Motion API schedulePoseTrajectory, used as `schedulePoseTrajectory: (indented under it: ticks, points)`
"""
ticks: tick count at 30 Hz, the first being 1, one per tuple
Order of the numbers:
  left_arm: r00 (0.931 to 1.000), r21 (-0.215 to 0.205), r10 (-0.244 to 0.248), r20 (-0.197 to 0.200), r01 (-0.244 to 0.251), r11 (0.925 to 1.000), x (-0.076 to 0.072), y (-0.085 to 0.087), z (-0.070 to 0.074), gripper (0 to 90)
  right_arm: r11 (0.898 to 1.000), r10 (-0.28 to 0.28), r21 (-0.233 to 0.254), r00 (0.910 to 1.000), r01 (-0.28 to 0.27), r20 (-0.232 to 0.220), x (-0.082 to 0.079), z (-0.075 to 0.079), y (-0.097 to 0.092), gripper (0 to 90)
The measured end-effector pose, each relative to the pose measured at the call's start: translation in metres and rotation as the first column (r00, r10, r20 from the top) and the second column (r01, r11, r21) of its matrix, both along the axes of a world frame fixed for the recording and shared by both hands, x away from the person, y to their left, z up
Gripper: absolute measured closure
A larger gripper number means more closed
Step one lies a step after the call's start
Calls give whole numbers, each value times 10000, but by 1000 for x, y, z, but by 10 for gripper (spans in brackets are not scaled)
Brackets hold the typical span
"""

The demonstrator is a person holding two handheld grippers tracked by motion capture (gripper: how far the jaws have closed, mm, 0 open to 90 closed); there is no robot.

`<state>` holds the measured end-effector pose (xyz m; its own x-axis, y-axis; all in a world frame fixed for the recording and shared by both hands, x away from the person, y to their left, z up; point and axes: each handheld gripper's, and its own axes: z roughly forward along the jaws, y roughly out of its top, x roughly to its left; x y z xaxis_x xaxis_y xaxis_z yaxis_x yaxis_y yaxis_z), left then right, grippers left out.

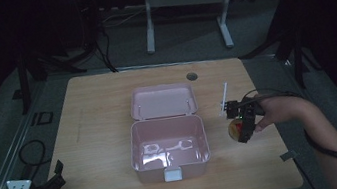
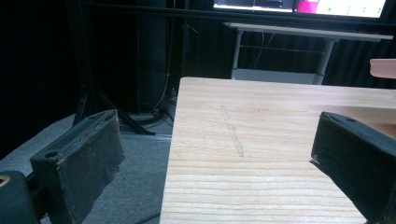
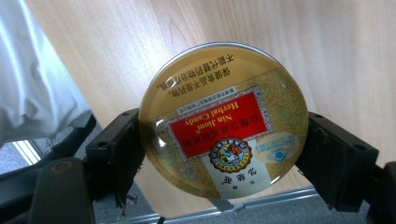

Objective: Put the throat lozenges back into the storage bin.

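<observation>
Just beside the held candy tin (image 1: 236,128), an open pink box (image 1: 169,147) on the table (image 1: 96,130).

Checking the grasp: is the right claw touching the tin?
Touching. The right gripper view shows both jaws of the right claw pressed against the tin's rim.

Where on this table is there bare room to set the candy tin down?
Bare wood lies left of the pink box, out to the left gripper at the table's near-left corner, and along the far edge behind the open lid. The right side is tighter: the right gripper holds the tin there, by a white stick.
</observation>
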<state>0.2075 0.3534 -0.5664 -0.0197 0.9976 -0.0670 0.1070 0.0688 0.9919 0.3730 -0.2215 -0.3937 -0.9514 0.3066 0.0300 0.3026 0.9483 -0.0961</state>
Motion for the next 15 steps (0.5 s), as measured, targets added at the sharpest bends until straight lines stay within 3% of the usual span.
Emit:
schedulePoseTrajectory:
  ticks: [6,10,15]
  points:
    - [10000,-23,7,8,-7,10000,0,0,0,25,10000,-75,-47,9994,77,324,-1,41,0,200]
    - [10000,-17,7,0,-7,10000,0,0,0,24,9997,-198,-134,9990,203,394,-1,52,3,200]
    - [10000,-24,7,-11,-7,10000,0,0,0,25,9999,-33,96,9998,31,215,-3,55,11,200]
